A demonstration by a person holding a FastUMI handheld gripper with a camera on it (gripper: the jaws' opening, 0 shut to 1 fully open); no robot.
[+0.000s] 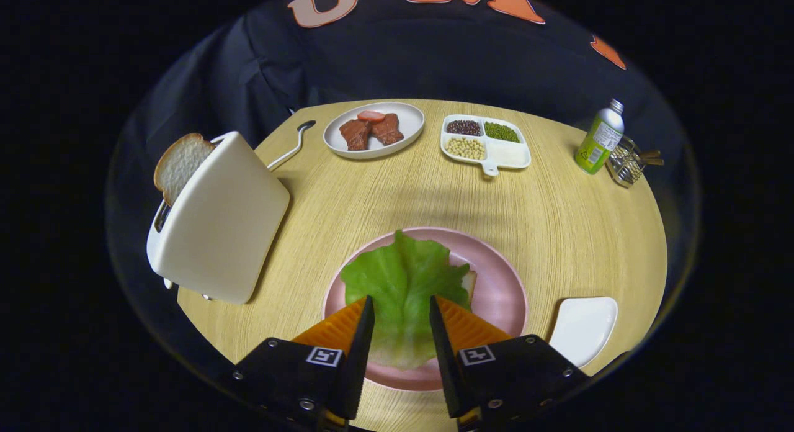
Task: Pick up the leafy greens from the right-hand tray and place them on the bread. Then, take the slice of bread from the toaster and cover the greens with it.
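Note:
A green lettuce leaf [400, 283] lies on a bread slice [469, 284], of which just a corner peeks out at the leaf's right. Both rest on a pink plate [496, 277] in front of me. My gripper [401, 306] hovers over the near part of the leaf, open, its fingers standing either side of the leaf's stem end without pressing it. A white toaster [217, 221] stands to the left of the plate, tilted in this view. A slice of bread [181, 164] sticks up out of its slot.
An empty white tray [583, 329] sits right of the pink plate. Farther back are a white plate with meat pieces [374, 131], a divided dish of beans [485, 141], a spoon [291, 148], a green bottle [599, 139] and a wire basket [626, 163].

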